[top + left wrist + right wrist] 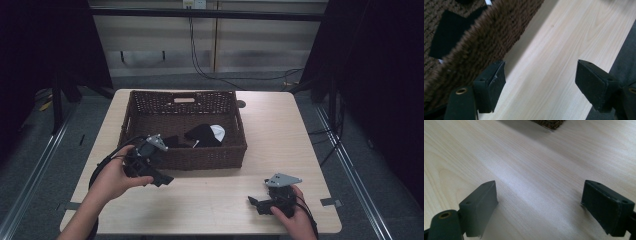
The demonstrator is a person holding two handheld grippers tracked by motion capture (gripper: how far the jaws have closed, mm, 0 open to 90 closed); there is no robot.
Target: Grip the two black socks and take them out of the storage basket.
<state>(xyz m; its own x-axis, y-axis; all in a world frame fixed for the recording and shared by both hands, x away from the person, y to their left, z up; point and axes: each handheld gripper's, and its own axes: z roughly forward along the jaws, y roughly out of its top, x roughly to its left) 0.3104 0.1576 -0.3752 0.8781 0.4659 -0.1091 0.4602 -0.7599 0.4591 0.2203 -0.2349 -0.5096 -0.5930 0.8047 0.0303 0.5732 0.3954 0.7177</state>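
- I am holding the right gripper (256, 202) low over the pale wooden table (280, 130), well clear of the dark brown woven wicker basket (150, 107) and off its near right corner; its jaws are standing wide apart with nothing between them.
- I am keeping the left gripper (162, 178) just outside the basket's near wall, by its near left corner; its jaws are also spread, gripping nothing, one fingertip (492, 82) sitting right beside the weave.
- I judge the step in hand to be the approach: neither gripper is carrying anything yet.
- The black cloth items (197, 136) are lying inside the basket, on its floor toward the near wall, with a white patch (218, 131) showing on one; they are beyond the wall from my left gripper, near but apart.
- The next move, as I read it, is calling for lifting the left gripper over the basket's rim, then lowering it onto the cloth before closing.
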